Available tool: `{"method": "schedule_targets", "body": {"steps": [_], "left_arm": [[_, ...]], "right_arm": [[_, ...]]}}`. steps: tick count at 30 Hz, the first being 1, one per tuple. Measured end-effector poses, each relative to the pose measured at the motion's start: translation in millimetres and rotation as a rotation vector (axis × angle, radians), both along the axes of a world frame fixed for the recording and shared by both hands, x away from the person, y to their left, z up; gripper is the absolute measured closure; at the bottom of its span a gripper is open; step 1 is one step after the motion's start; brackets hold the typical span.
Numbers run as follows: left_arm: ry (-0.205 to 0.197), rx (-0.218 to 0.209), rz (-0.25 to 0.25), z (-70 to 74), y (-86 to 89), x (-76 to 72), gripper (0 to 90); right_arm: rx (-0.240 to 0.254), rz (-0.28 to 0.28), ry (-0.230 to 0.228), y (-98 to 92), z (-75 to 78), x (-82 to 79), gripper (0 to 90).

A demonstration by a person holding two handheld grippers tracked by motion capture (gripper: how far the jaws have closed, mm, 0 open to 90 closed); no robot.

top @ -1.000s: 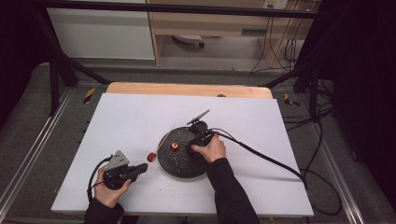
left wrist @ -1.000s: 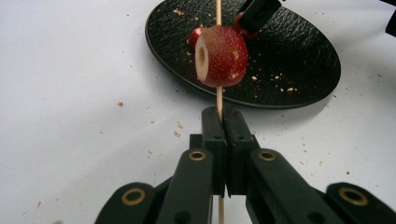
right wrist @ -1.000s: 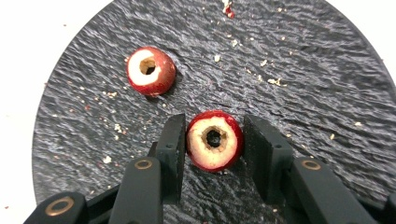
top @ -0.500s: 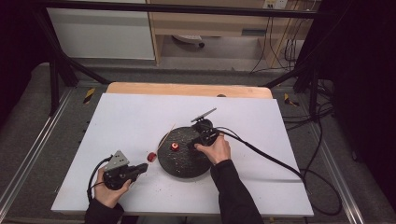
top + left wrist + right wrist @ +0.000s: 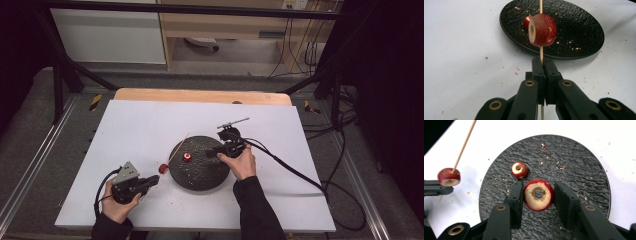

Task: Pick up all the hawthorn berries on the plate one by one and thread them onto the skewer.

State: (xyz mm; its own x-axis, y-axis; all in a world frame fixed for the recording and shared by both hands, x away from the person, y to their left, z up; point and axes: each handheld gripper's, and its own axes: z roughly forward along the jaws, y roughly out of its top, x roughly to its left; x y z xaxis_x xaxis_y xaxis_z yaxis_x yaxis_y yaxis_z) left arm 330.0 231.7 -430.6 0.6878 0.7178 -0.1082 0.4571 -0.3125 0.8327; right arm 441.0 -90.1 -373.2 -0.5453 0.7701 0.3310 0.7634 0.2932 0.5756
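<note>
Red cored fruit piece with pale flesh and a hole through its middle (image 5: 538,198): we see it clamped between the pads of the right gripper (image 5: 538,200), held above the round black textured plate (image 5: 579,165). On the plate itself we count one smaller red cored fruit piece (image 5: 519,169), lying near the plate's middle w/ scattered crumbs around it. Our left gripper (image 5: 543,65) has its jaws pinched tight on a thin wooden skewer (image 5: 541,51), which carries another red fruit slice (image 5: 542,30) threaded just beyond the jaw tips. In the high view that slice sits just beside the plate's left rim, over the white table (image 5: 140,125); the skewer's far end reaches over the plate edge.
</note>
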Motion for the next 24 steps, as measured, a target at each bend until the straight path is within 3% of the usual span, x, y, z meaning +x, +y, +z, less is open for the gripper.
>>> {"method": "schedule_targets", "body": {"steps": [11,20,24], "left_arm": [[-0.008,0.001,-0.011,0.9,-4.1,-2.3,88.4],[-0.01,-0.002,-0.017,1.2,-7.4,-3.4,88.4],[-0.015,-0.001,-0.015,1.8,-10.1,-4.4,88.4]], "right_arm": [[0.18,-0.067,-0.061,-20.9,-5.6,-18.3,61.5],[0.356,-0.148,-0.098,-36.4,-19.9,-32.5,61.6],[0.443,-0.185,-0.136,-39.5,-23.8,-38.3,61.6]]}}
